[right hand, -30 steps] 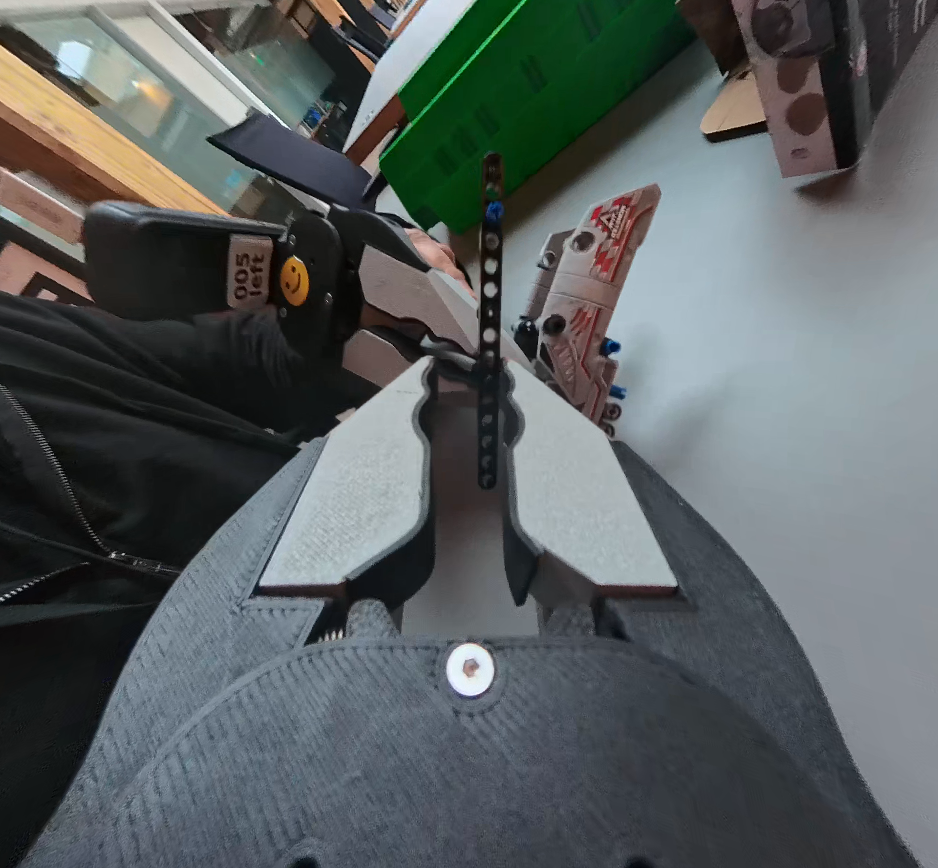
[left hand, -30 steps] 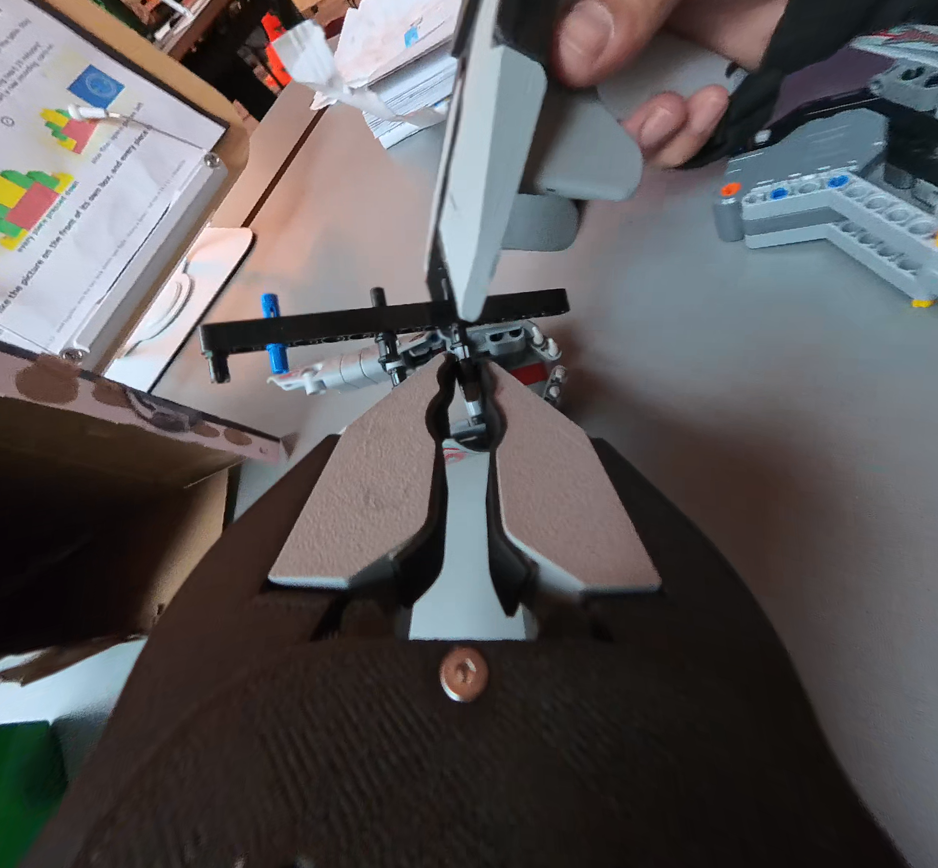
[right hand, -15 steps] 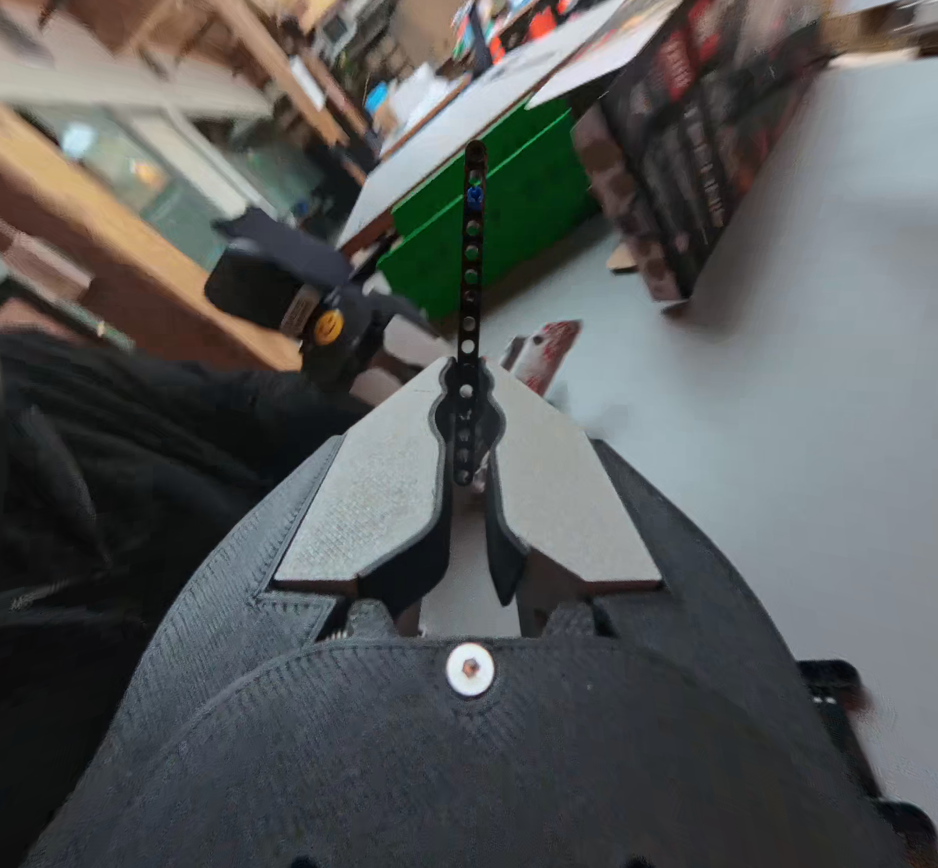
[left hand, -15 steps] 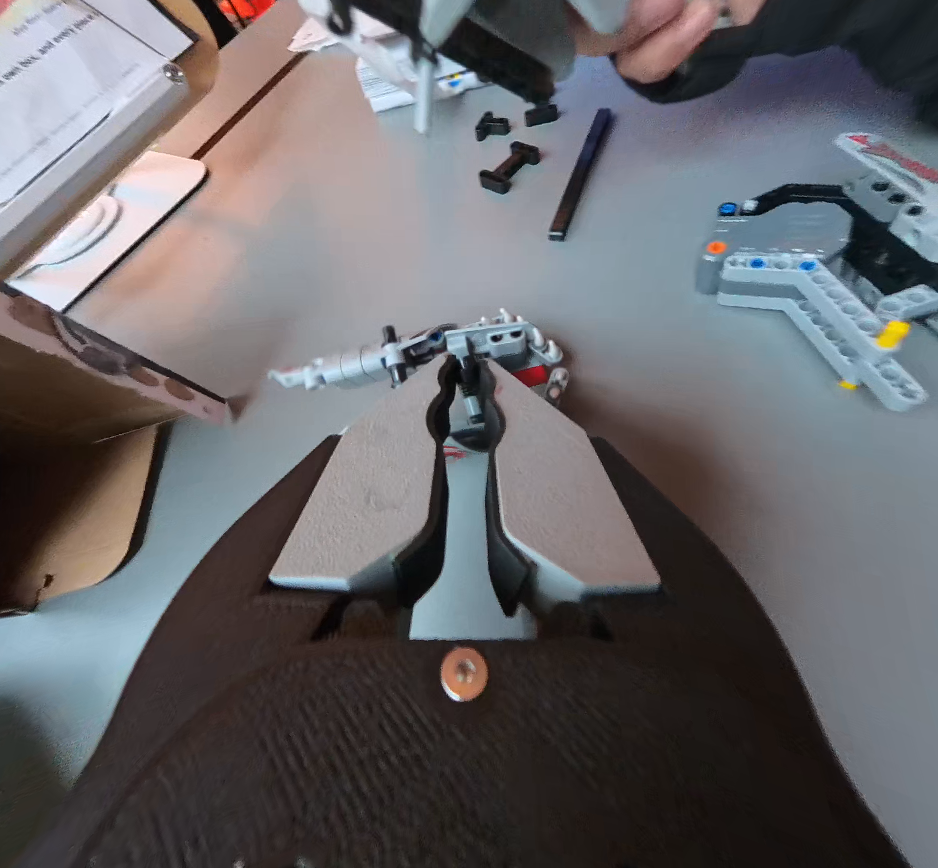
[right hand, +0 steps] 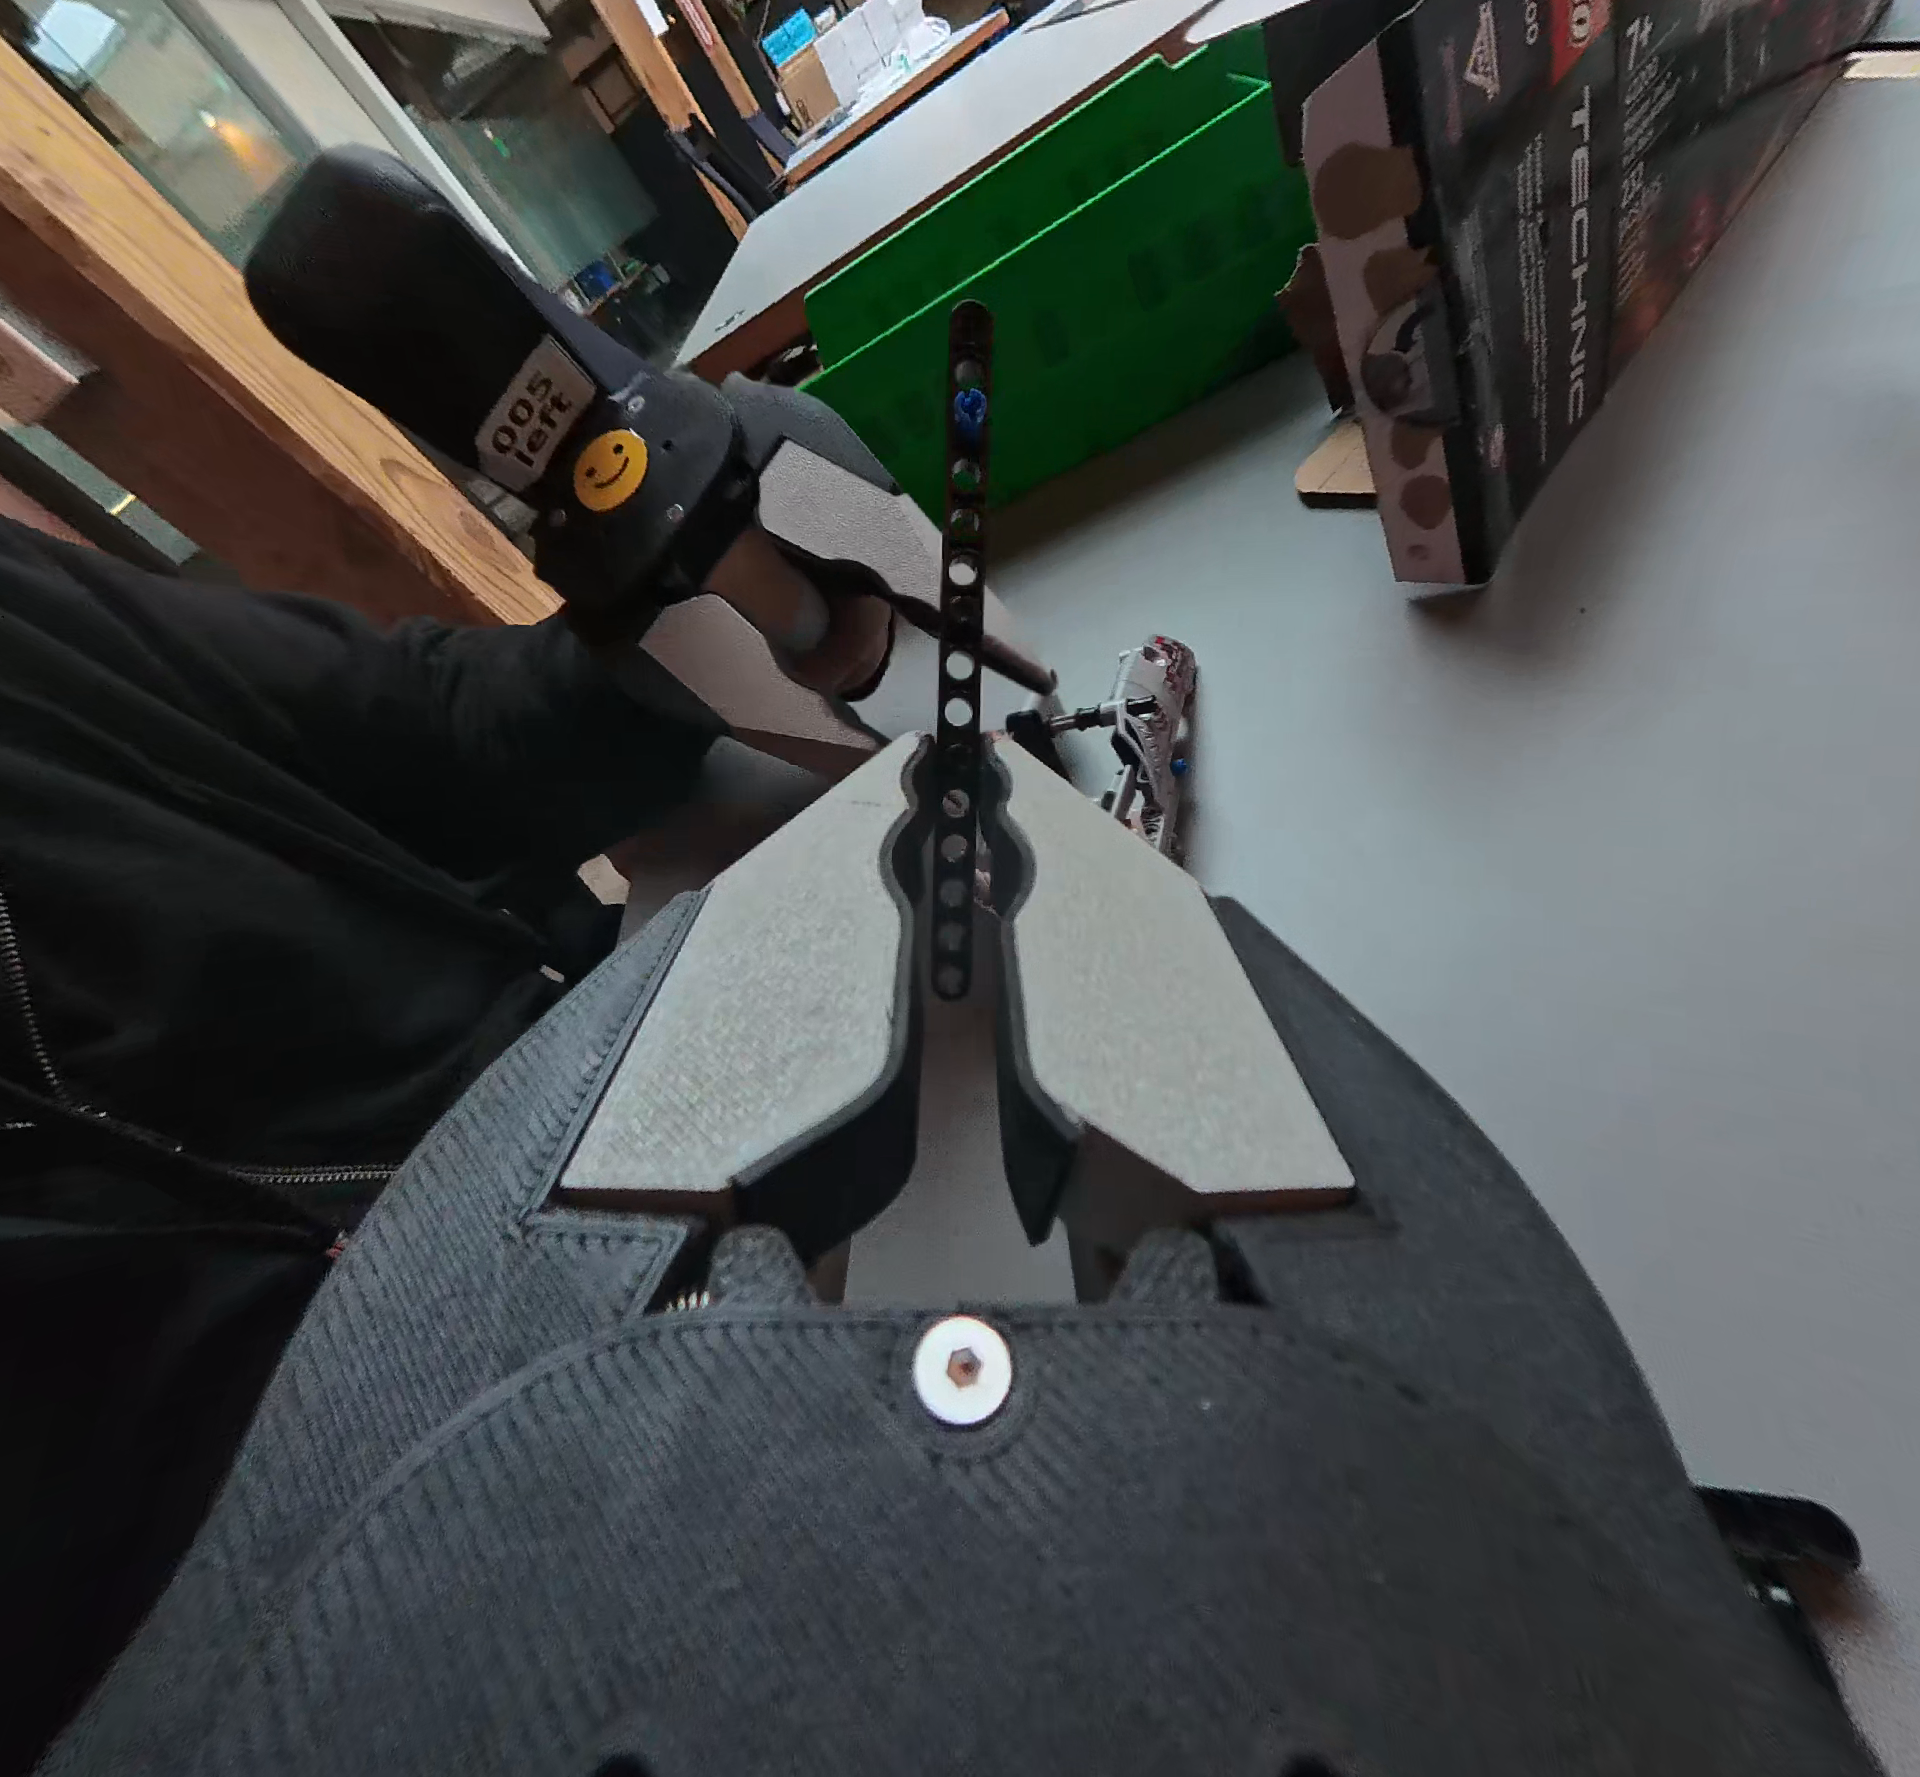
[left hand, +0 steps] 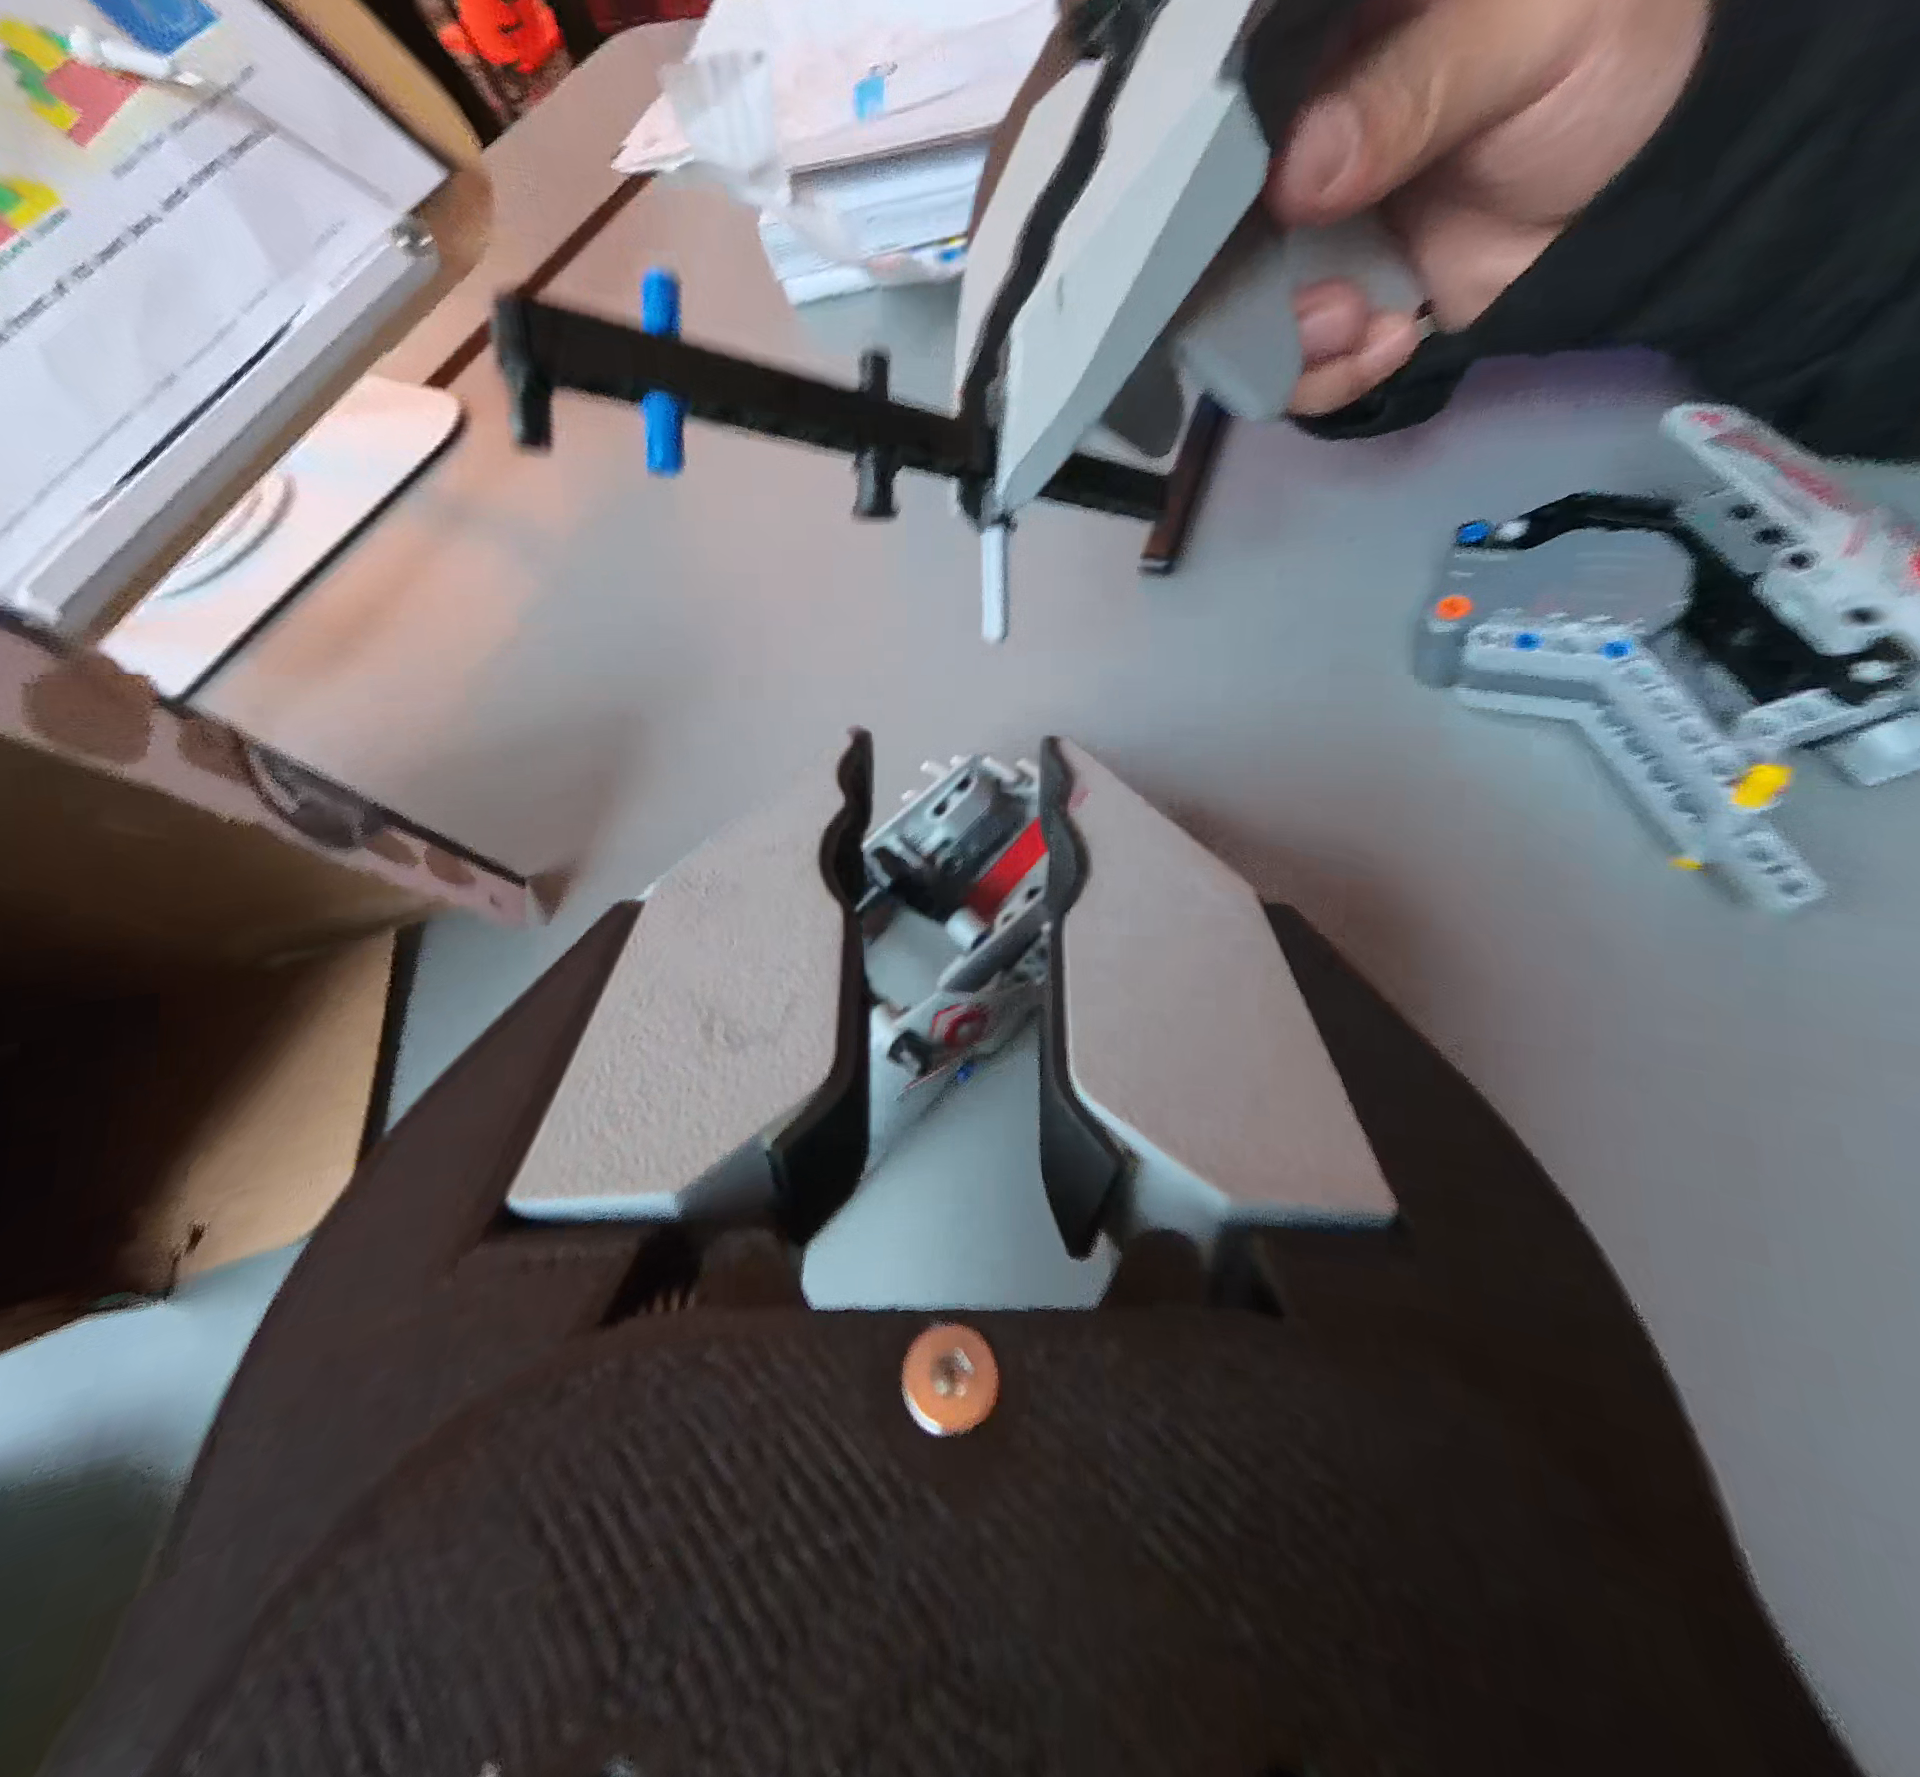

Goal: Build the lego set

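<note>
Black beam (right hand: 960, 667) pinched in right tongs (right hand: 958, 771); left tongs (left hand: 951, 771) spread around grey assembly (left hand: 961, 870).

The left wrist view looks forward and down along its own hand-held gripper (left hand: 951, 761), close over the grey tabletop (left hand: 1455, 1052), facing the other hand-held gripper (left hand: 997, 491). The right wrist view sits low, looking along the tabletop (right hand: 1558, 896) toward the green boxes (right hand: 1091, 273). Both views share the small grey assembly (left hand: 961, 854) (right hand: 1148, 740) and the black beam (left hand: 748, 392) (right hand: 961, 584).
</note>
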{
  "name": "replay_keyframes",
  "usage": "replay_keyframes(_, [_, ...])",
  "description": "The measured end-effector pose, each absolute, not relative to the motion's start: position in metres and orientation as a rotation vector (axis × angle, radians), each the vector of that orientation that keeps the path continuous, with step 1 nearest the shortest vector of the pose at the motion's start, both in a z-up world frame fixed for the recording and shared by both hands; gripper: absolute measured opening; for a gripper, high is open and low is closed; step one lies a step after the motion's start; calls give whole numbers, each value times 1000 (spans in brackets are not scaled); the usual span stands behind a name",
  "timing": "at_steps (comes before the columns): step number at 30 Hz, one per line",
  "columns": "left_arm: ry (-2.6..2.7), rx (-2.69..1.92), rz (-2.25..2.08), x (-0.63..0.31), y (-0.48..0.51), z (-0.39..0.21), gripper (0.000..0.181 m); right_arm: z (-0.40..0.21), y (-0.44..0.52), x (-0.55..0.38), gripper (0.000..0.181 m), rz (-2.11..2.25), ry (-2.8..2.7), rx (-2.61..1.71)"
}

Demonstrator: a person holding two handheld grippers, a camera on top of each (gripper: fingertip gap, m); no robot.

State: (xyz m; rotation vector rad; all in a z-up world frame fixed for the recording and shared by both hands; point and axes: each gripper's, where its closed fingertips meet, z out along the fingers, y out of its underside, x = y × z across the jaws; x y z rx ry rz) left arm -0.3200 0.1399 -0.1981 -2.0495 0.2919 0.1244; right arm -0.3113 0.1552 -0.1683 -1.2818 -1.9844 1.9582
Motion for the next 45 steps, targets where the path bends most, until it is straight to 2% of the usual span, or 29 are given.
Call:
replay_keyframes(5, [326, -2069, 76, -303, 149, -193, 17, -172, 143, -309, 3, 1985, -2021, -1296])
replay_keyframes(7, [320, -2070, 82, -300, 152, -194, 2, -173, 137, -308, 4, 1989, -2045, -1287])
replay_keyframes(8, [314, -2072, 107, -303, 153, -194, 1, -173, 136, -307, 4, 1992, -2048, -1279])
replay_keyframes(9, [317, -2063, 105, -303, 154, -193, 1, -173, 136, -306, 4, 1989, -2057, -1261])
replay_keyframes(11, [301, -2027, 97, -303, 154, -189, 1, -167, 135, -299, 19, 1988, -2090, -1170])
replay_keyframes(12, [302, -2004, 82, -302, 154, -187, 1, -166, 135, -298, 19, 1954, -2091, -1128])
replay_keyframes(19, [274, -1989, 42, -301, 156, -190, 1, -171, 136, -307, 4, 1868, -2056, -1152])
replay_keyframes(23, [265, -1975, 58, -302, 155, -187, 1, -165, 139, -309, 3, 1969, -1981, -1240])
replay_keyframes(27, [246, -2023, -16, -299, 144, -203, 1, -122, 208, -305, 2, 2102, -1600, -1287])
replay_keyframes(33, [390, -2185, 70, -277, 164, -227, 1, -141, 177, -307, 3, 1932, -1853, -1226])
replay_keyframes(37, [398, -2223, 217, -284, 198, -229, 1, -149, 197, -314, 3, 1699, -1819, -1232])
replay_keyframes(38, [413, -2227, 173, -278, 205, -231, 6, -150, 204, -315, 3, 1657, -1797, -1244])
replay_keyframes(40, [437, -2257, 79, -267, 214, -238, 47, -152, 215, -315, 3, 1602, -1774, -1264])
replay_keyframes(41, [447, -2271, 51, -263, 217, -240, 58, -153, 218, -315, 3, 1588, -1773, -1269])
replay_keyframes(45, [542, -2261, -6, -251, 214, -247, 46, -159, 221, -313, 3, 1545, -1802, -1278])
